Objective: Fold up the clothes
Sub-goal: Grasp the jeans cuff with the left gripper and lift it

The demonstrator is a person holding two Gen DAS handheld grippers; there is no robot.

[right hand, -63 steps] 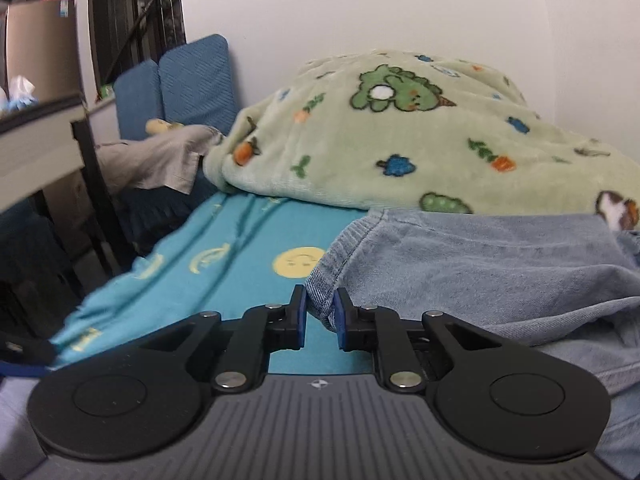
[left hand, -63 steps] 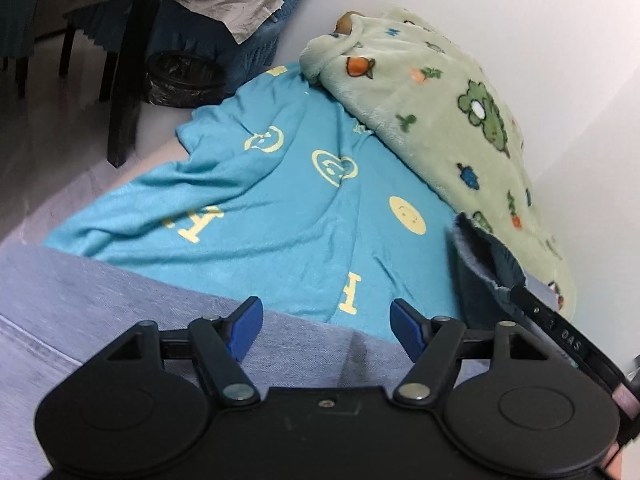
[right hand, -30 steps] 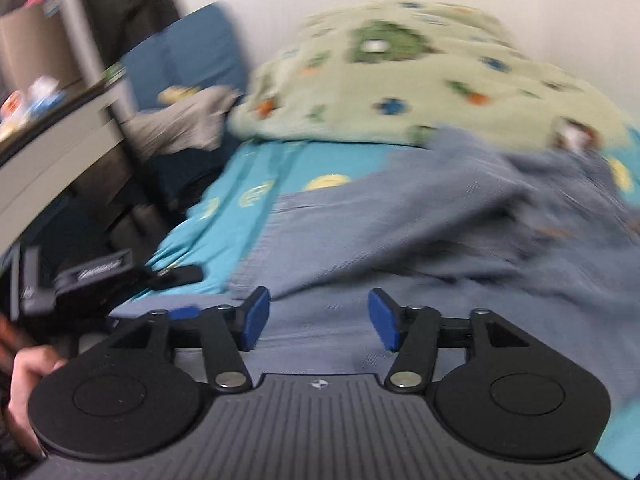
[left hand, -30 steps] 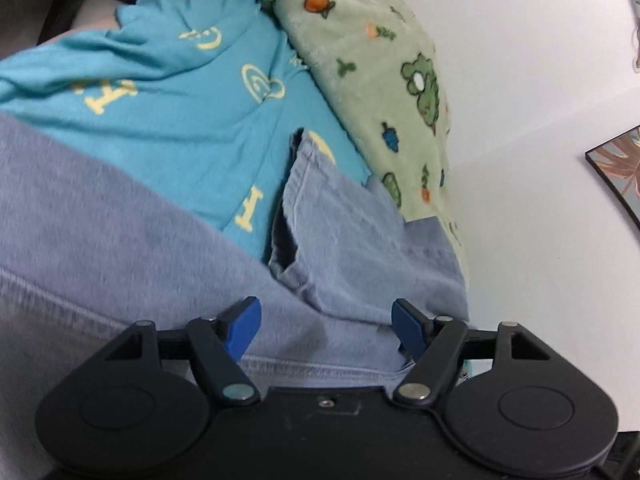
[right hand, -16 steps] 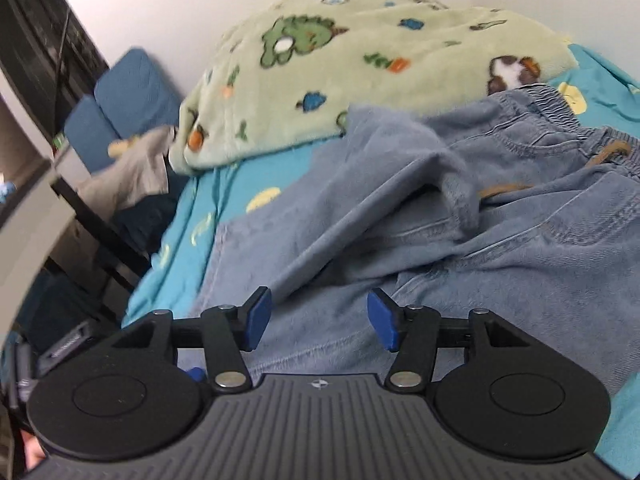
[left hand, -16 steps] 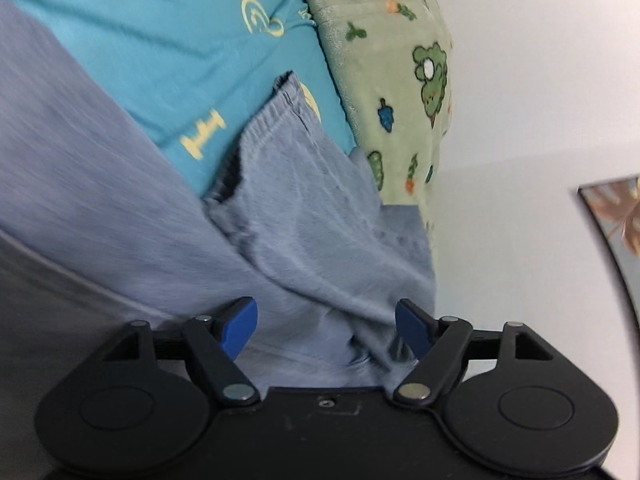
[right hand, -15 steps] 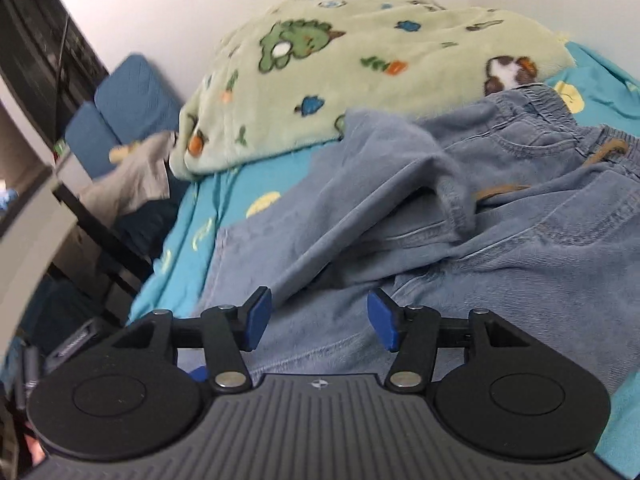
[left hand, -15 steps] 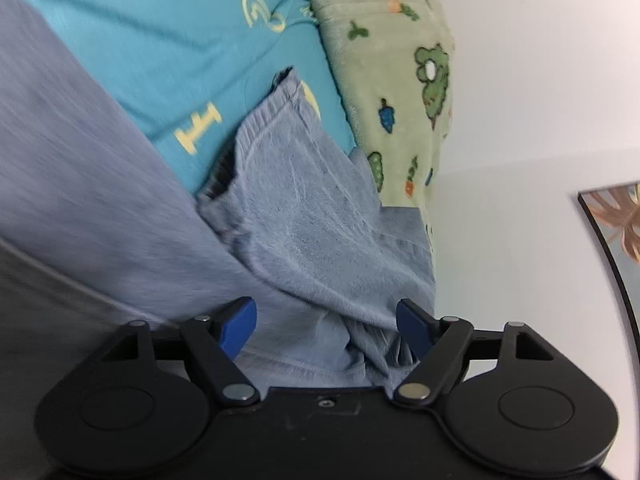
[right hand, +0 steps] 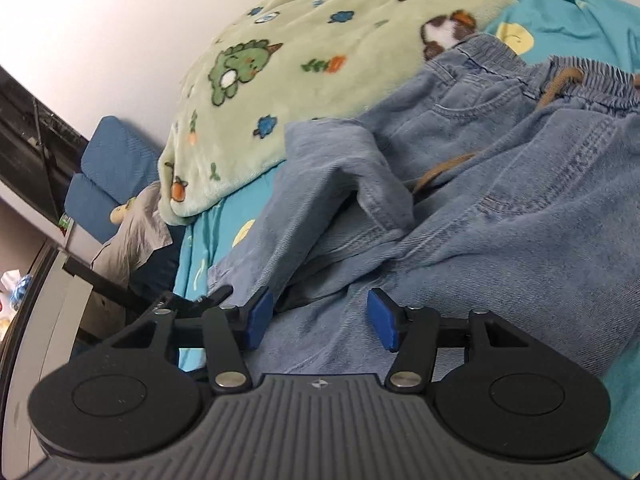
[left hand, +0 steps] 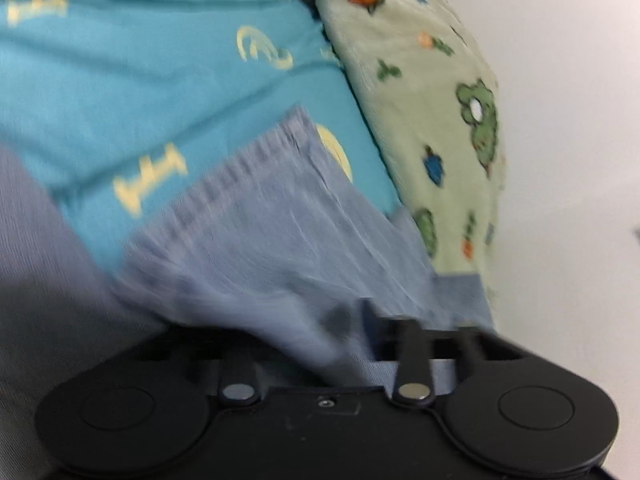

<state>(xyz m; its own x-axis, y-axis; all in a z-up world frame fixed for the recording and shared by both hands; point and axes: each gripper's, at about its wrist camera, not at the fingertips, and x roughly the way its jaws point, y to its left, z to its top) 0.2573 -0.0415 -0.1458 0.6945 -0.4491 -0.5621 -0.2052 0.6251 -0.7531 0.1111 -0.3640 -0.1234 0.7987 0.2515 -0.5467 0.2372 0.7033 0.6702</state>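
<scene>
Light blue denim jeans (right hand: 500,200) with an elastic waistband and a brown drawstring (right hand: 556,88) lie crumpled on a turquoise bedsheet (left hand: 120,80). A trouser leg (left hand: 260,232) shows in the blurred left wrist view, draped over the fingers of my left gripper (left hand: 320,344); the blue pads are hidden under the cloth. My right gripper (right hand: 320,316) is open and empty, low over the jeans, with a fold of denim (right hand: 328,184) just beyond it.
A green plush blanket (right hand: 300,52) with cartoon prints is heaped against the white wall beyond the jeans. Blue cushions (right hand: 108,160), a grey garment (right hand: 132,240) and a desk edge (right hand: 40,300) stand at the left of the bed.
My left gripper has pushed into the trouser leg, and the cloth now covers its pads. My right gripper stays open and has tilted, bringing the waistband into view.
</scene>
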